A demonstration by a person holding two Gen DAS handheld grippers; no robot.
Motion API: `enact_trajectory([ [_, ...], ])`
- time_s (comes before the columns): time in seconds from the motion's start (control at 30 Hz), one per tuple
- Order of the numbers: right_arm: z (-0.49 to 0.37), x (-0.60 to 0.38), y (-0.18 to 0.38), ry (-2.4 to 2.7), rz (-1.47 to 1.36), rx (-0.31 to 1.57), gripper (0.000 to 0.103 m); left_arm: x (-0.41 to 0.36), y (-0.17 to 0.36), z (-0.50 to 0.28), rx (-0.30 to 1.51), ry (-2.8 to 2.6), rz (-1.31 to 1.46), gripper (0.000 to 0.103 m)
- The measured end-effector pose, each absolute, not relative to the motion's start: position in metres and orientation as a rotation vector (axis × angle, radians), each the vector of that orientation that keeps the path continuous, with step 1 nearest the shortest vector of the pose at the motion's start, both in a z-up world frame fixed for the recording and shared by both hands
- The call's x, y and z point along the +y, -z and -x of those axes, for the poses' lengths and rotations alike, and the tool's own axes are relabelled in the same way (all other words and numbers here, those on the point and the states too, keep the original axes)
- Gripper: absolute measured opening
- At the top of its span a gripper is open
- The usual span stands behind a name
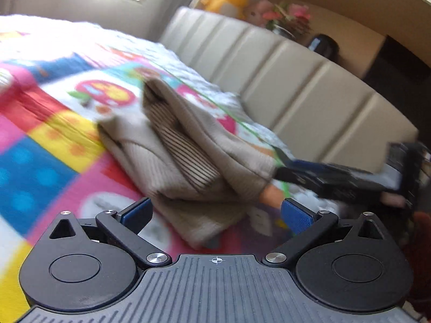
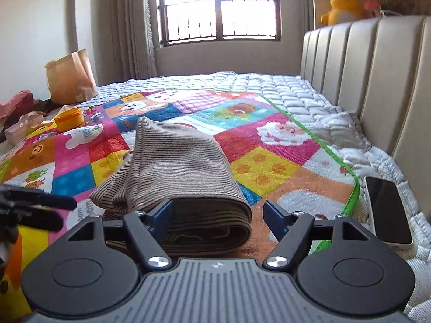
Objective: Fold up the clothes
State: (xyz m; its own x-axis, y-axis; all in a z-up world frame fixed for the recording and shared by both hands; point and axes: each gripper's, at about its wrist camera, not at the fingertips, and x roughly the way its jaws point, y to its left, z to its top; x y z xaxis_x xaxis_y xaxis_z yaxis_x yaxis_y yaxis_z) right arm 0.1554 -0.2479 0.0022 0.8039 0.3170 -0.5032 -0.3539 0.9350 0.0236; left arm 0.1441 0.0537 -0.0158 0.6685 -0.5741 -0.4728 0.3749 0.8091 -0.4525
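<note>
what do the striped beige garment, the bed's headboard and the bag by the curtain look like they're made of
The striped garment looks like soft ribbed knit, matte, with fine dark lines and thick rolled folds. The headboard seems to be padded leather or faux leather: smooth cream panels with a slight sheen and stitched vertical channels. The bag looks like brown kraft paper, creased, stiff enough to stand by itself.

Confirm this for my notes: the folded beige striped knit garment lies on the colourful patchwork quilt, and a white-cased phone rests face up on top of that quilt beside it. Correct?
Not quite. The folded beige striped knit garment does lie on the colourful patchwork quilt, but the white-cased phone rests face up on the white quilted mattress, beyond the quilt's green edge. The right wrist view shows it.
</note>
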Motion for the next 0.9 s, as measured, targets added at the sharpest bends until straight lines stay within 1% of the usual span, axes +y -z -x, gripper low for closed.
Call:
enact_trajectory([
  [0.07, -0.144, -0.234, -0.006, -0.383, 0.112, 0.456, 0.076, 0.066, 0.013, -0.152, 0.632, 0.452, 0.372, 0.103],
  [0.13, -0.134, -0.214, -0.009, -0.416, 0.144, 0.372, 0.082, 0.076, 0.014, -0.162, 0.627, 0.373, 0.402, 0.103],
  [0.2, -0.134, -0.191, -0.004, -0.431, 0.187, 0.346, 0.082, 0.077, 0.019, -0.176, 0.642, 0.311, 0.395, 0.103],
  [0.33, -0.151, -0.159, 0.017, -0.399, 0.248, 0.388, 0.082, 0.077, 0.037, -0.197, 0.693, 0.243, 0.396, 0.099],
  [0.5, -0.168, -0.149, 0.037, -0.409, 0.283, 0.500, 0.082, 0.077, 0.051, -0.192, 0.666, 0.253, 0.353, 0.099],
  [0.57, -0.160, -0.151, 0.039, -0.450, 0.325, 0.522, 0.082, 0.076, 0.055, -0.192, 0.657, 0.259, 0.353, 0.101],
  [0.63, -0.145, -0.153, 0.040, -0.474, 0.366, 0.506, 0.082, 0.077, 0.055, -0.193, 0.653, 0.268, 0.355, 0.103],
  [0.77, -0.121, -0.154, 0.038, -0.431, 0.467, 0.404, 0.081, 0.077, 0.056, -0.188, 0.632, 0.275, 0.356, 0.103],
  [0.8, -0.120, -0.152, 0.041, -0.411, 0.519, 0.388, 0.078, 0.079, 0.056, -0.188, 0.629, 0.279, 0.368, 0.103],
  [0.83, -0.123, -0.152, 0.044, -0.395, 0.558, 0.386, 0.068, 0.080, 0.057, -0.188, 0.625, 0.284, 0.381, 0.103],
  [0.87, -0.128, -0.153, 0.046, -0.385, 0.570, 0.397, 0.060, 0.082, 0.058, -0.188, 0.621, 0.288, 0.393, 0.103],
  [0.9, -0.133, -0.156, 0.044, -0.381, 0.550, 0.407, 0.044, 0.084, 0.058, -0.188, 0.617, 0.292, 0.405, 0.103],
])
